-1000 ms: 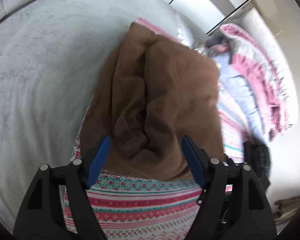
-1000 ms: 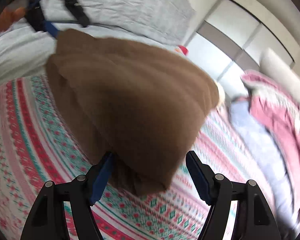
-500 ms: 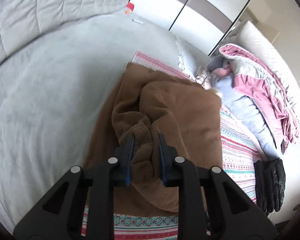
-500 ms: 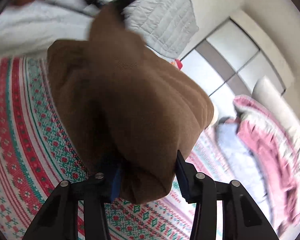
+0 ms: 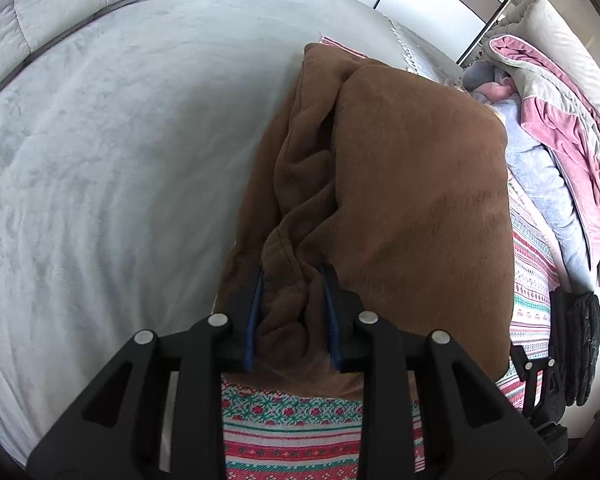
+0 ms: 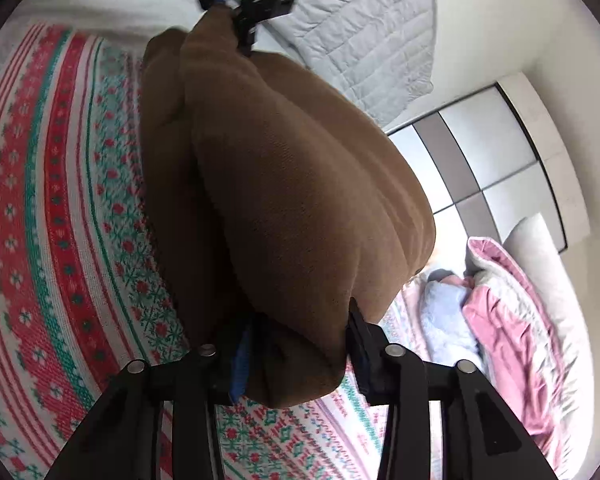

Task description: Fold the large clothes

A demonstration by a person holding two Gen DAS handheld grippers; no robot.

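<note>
Both sets of jaws are clamped on cloth: the left gripper [image 5: 293, 312] pinches a bunched fold of the brown garment [image 5: 400, 200] between its blue pads, and the right gripper [image 6: 296, 354] bites the garment's near lower edge, fabric bulging out between its fingers [image 6: 358, 344]. From the left wrist view, moving across: the grey bedspread [image 5: 112, 168] fills the left side, then comes the brown garment, folded over on itself in thick layers, then the red-and-green patterned blanket [image 5: 292, 428] beneath it. Further right lie a pale blue cloth [image 5: 544, 184] and a pink and grey quilt [image 5: 564, 120]. A black glove [image 5: 580, 344] sits at the far right edge. In the right wrist view the garment hangs stretched between the two grippers.
</note>
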